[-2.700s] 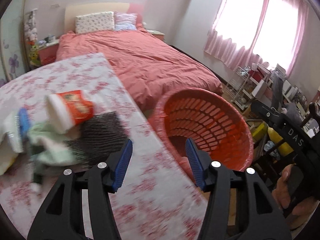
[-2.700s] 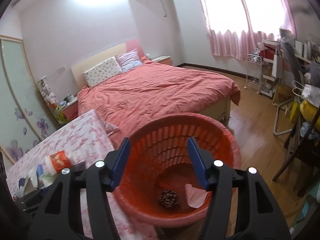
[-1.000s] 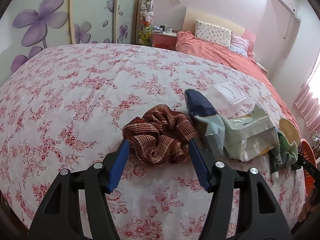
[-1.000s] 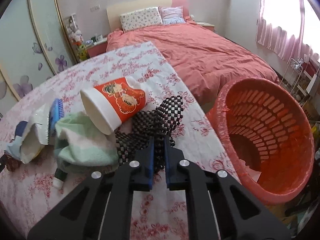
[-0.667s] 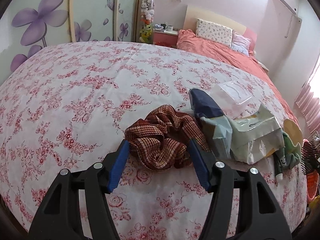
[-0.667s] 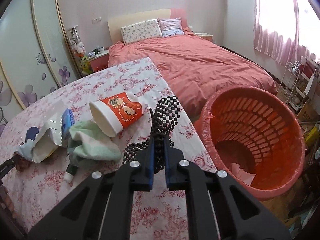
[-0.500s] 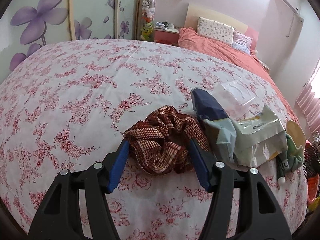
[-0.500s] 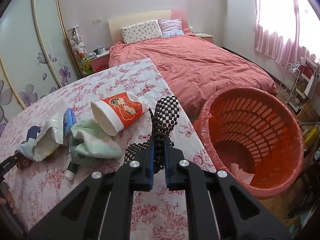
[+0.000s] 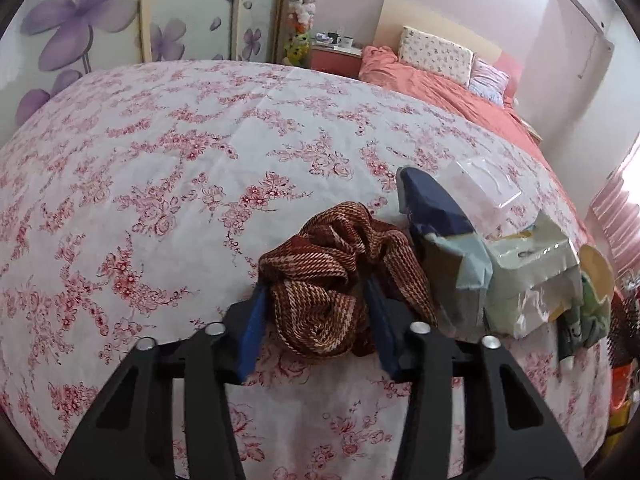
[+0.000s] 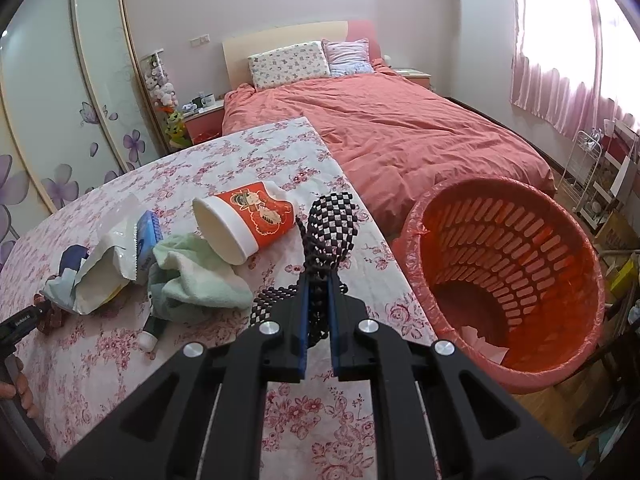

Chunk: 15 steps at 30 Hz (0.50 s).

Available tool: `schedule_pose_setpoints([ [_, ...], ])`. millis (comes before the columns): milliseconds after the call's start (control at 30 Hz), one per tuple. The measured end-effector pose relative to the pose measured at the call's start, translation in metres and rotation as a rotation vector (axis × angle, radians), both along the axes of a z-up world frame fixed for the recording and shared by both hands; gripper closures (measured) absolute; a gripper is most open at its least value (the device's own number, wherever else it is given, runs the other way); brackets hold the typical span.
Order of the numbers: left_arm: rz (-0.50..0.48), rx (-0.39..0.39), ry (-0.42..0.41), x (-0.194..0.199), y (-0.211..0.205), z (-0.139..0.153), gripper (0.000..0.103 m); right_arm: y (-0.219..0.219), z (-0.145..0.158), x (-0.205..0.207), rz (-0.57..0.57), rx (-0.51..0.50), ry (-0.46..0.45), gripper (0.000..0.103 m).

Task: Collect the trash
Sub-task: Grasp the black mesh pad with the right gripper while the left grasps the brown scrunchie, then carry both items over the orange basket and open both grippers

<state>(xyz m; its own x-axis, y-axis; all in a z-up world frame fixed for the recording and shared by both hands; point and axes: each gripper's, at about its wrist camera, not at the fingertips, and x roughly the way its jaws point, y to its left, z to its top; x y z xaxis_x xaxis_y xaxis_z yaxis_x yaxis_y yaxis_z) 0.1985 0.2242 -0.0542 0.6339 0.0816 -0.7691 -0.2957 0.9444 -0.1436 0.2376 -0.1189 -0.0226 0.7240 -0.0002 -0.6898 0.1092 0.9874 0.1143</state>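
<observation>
The right gripper (image 10: 318,280) is seen clenched on a black-and-white checkered mesh piece (image 10: 330,232), pinched low so that its upper part stands above the fingertips while a tail trails on the floral tablecloth (image 10: 248,160); the low pinch is judged to keep the limp weave from slipping out on the way across. The red slatted basket (image 10: 516,264) stands just off the table edge to the right, mouth tilted toward the table, apparently so that items can be dropped in with a short swing; some pale paper is visible at its bottom. The left gripper (image 9: 316,312) has its jaws set either side of a brown woven scrunchie (image 9: 332,280) and they have just been closing; the blue pads are seen against the fabric, which bulges between them, so a grasp is judged formed or nearly so. The scrunchie lies at the near end of a row of trash: a dark blue packet (image 9: 434,208), a clear plastic lid (image 9: 480,184), a torn pale bag (image 9: 528,280), a green cloth (image 10: 196,276) and a tipped red paper cup (image 10: 244,220), all yet to be collected
</observation>
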Motion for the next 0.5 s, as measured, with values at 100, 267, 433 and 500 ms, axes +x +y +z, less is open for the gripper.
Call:
schedule_pose_setpoints([
  [100, -0.018, 0.016, -0.008, -0.003, -0.001, 0.000, 0.074, 0.001, 0.002, -0.002, 0.001, 0.000, -0.005, 0.094],
  [267, -0.012, 0.018, -0.045, -0.012, -0.001, 0.012, 0.079, 0.001, 0.013, -0.013, 0.003, 0.003, -0.033, 0.094],
  [433, -0.022, 0.060, -0.135, -0.025, -0.005, 0.045, 0.079, -0.002, 0.031, -0.026, 0.001, 0.010, -0.077, 0.094],
  [500, -0.035, 0.063, -0.174, -0.031, -0.009, 0.063, 0.079, -0.004, 0.040, -0.032, -0.001, 0.016, -0.100, 0.094],
])
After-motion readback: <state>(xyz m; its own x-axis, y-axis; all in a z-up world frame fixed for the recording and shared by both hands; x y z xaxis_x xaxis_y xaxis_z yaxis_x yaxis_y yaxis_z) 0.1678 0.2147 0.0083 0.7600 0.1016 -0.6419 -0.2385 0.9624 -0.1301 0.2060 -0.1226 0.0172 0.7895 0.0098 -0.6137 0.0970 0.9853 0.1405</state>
